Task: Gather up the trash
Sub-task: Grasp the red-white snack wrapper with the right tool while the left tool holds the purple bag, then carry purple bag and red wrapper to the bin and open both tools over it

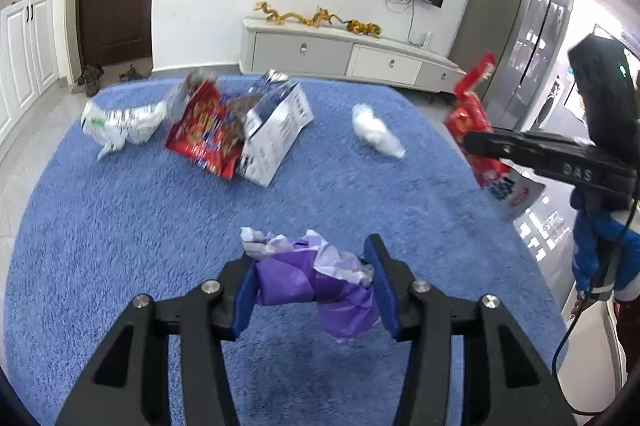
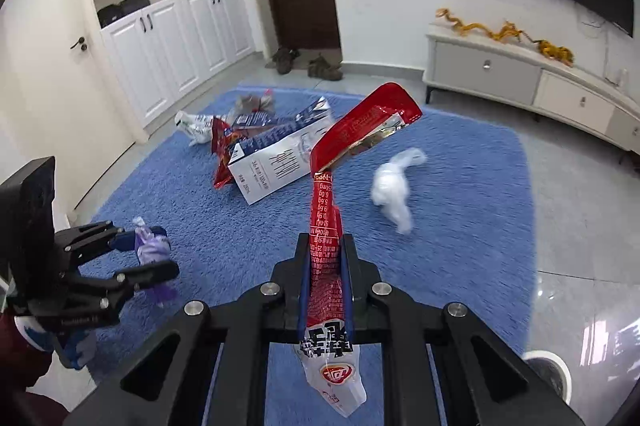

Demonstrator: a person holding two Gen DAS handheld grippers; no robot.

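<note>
My left gripper (image 1: pixel 312 262) is shut on a crumpled purple wrapper (image 1: pixel 296 278), held above the blue rug (image 1: pixel 120 226). The right wrist view shows that gripper (image 2: pixel 140 254) and its purple wrapper (image 2: pixel 152 246) at the left. My right gripper (image 2: pixel 326 250) is shut on a long red snack wrapper (image 2: pixel 360 130) that sticks up past the fingertips and hangs down behind them. From the left wrist view, the right gripper (image 1: pixel 472 142) and red wrapper (image 1: pixel 468 106) are at the right. A white milk carton (image 2: pixel 276 166), a red snack bag (image 2: pixel 222 154), a white plastic wad (image 2: pixel 390 190) and a white-green wrapper (image 2: pixel 196 126) lie on the rug.
A low TV cabinet (image 2: pixel 520 78) runs along the far wall under a television. Shoes (image 2: pixel 304 64) sit by the brown door, with white cupboards (image 2: pixel 180 38) on the left. A round white-rimmed object (image 2: pixel 548 370) stands on the tiles at bottom right. A person's blue glove (image 1: pixel 596 250) holds the right gripper.
</note>
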